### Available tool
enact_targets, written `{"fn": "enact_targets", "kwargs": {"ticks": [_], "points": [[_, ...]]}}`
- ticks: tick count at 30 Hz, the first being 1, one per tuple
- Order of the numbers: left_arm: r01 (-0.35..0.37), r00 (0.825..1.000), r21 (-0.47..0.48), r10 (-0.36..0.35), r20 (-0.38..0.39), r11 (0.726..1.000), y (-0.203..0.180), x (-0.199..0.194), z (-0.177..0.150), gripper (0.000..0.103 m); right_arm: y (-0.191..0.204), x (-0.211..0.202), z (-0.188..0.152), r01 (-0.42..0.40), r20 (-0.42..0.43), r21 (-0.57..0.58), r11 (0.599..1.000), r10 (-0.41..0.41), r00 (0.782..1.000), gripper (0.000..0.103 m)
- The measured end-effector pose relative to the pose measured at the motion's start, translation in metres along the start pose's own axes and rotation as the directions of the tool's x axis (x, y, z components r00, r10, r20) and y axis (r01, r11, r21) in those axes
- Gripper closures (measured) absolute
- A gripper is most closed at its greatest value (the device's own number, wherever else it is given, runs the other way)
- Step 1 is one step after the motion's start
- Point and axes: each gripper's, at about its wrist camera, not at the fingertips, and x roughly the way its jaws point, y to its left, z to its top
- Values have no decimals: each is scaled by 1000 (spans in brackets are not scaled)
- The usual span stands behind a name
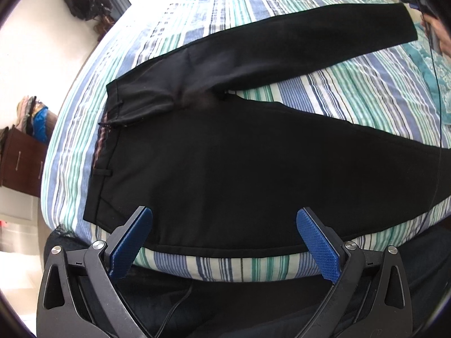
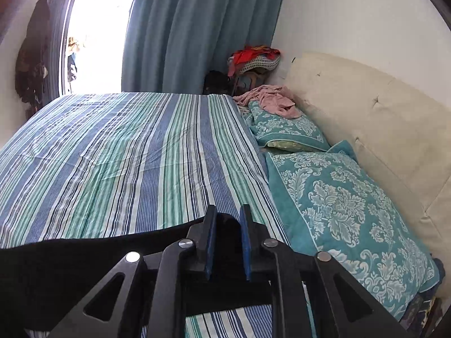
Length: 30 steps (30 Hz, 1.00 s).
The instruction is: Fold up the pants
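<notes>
Pants [image 1: 225, 152] lie spread flat on your striped bedspread [image 1: 352, 84], legs apart, no fold made. Your left gripper [image 1: 224, 226] hovers wide open near the waist; your right gripper [image 2: 227, 226] pinches a leg hem.

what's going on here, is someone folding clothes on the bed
Yes. A person with a handheld gripper in each hand is folding black pants spread on a striped bedsheet. The left gripper hangs open over the near leg, gripping nothing. The right gripper has dark fabric of the leg end between its narrowly parted fingers; whether it is pinched is unclear. No fold shows yet.
</notes>
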Motion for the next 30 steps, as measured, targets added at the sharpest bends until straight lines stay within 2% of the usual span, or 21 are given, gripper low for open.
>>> {"fn": "enact_targets", "kwargs": {"ticks": [1,3,5,7,8,10,13,16,18,19,21,22,24,25,27,29,30], "points": [[-5,1000,8,5,-6,1000,-2,3,0,1,-1,15,3,33,-28,22,999,-33,999,35],[-12,1000,17,12,-11,1000,-5,9,0,1,-9,29,-2,21,-39,83,996,-18,999,31],[-15,1000,16,15,-17,1000,-7,17,1,1,-18,40,-26,-18,-79,145,989,29,996,31],[-11,1000,17,12,-27,1000,-8,24,3,1,-27,57,-61,-96,-153,211,973,130,980,31],[-10,1000,21,11,-27,1000,-8,27,3,1,-30,66,-79,-148,-190,257,955,200,961,31],[-20,1000,26,21,-6,999,-7,32,10,1,-29,75,-115,-281,-213,362,889,373,903,31],[-34,993,-20,36,112,999,9,37,37,1,4,65,-151,-447,-190,384,808,543,818,31],[-3,967,-103,29,253,995,31,54,90,1,60,36,-175,-560,-187,355,748,644,741,31],[2,943,-149,48,330,989,43,79,127,1,93,11,-188,-609,-174,354,710,689,703,31],[-3,937,-177,65,343,984,47,95,143,1,107,-5,-196,-629,-168,350,694,707,687,31],[-10,945,-225,83,318,974,54,133,166,1,127,-42,-214,-658,-154,342,670,731,665,30],[-8,956,-237,77,284,971,57,153,172,1,132,-62,-225,-664,-147,333,670,732,665,27],[-23,977,-226,70,203,974,58,193,176,1,139,-101,-250,-649,-157,304,697,709,688,25],[-15,979,-210,57,194,978,58,206,172,0,138,-121,-262,-643,-149,288,710,696,702,24],[20,969,-244,41,243,970,61,203,165,0,131,-154,-284,-613,-130,254,748,654,745,19],[-6,970,-244,65,234,970,58,203,166,0,119,-178,-301,-559,-107,255,789,598,794,11],[-10,968,-240,70,243,971,58,203,165,0,115,-183,-304,-537,-106,267,800,579,809,9]]}}
